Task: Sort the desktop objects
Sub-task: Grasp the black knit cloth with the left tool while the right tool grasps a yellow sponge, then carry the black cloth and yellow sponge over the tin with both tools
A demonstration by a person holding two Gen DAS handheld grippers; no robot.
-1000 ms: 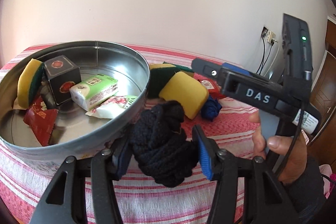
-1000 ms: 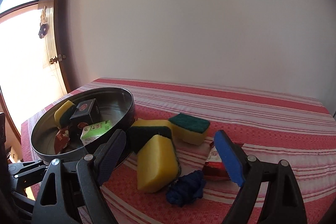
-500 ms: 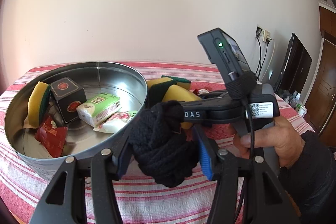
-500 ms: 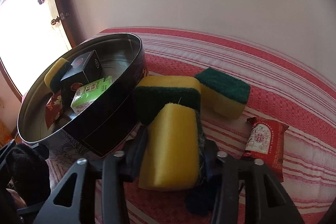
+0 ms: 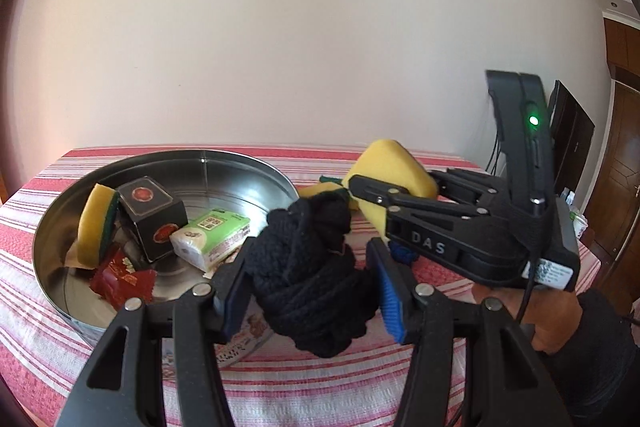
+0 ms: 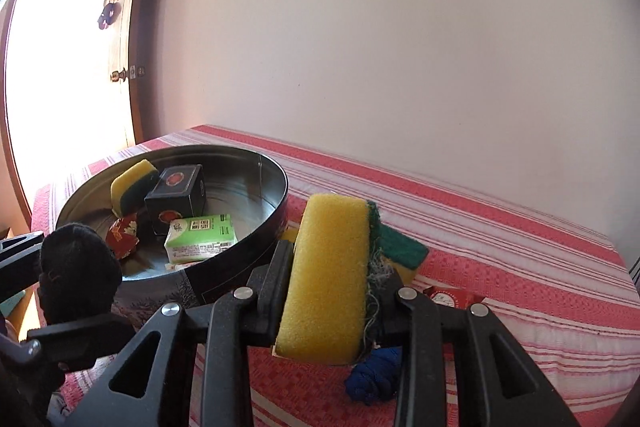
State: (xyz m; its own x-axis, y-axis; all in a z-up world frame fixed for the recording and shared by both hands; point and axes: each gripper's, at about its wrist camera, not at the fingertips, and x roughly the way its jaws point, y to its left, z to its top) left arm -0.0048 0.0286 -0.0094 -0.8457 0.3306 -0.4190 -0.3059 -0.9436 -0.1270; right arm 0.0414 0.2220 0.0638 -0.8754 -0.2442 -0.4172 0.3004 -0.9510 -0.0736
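My left gripper (image 5: 308, 291) is shut on a black knitted bundle (image 5: 316, 271), held just right of the round metal tin (image 5: 60, 223). The bundle also shows in the right wrist view (image 6: 76, 267). My right gripper (image 6: 330, 291) is shut on a yellow sponge with a green scrub side (image 6: 328, 275), lifted off the cloth beside the tin (image 6: 276, 203). The sponge shows in the left wrist view (image 5: 392, 167), held by the right gripper (image 5: 360, 187). The tin holds a sponge (image 5: 96, 223), a black box (image 5: 152, 215), a green tissue pack (image 5: 212, 235) and a red packet (image 5: 120, 275).
On the red striped tablecloth (image 6: 520, 259) lie another green-topped sponge (image 6: 400, 247), a blue knitted bundle (image 6: 376, 375) and a red packet (image 6: 452, 297). A wall stands behind the table. A door is at the far left (image 6: 60, 67).
My right gripper closed on the yellow sponge and lifted it off the table. My left gripper kept hold of the black bundle and shifted slightly beside the tin.
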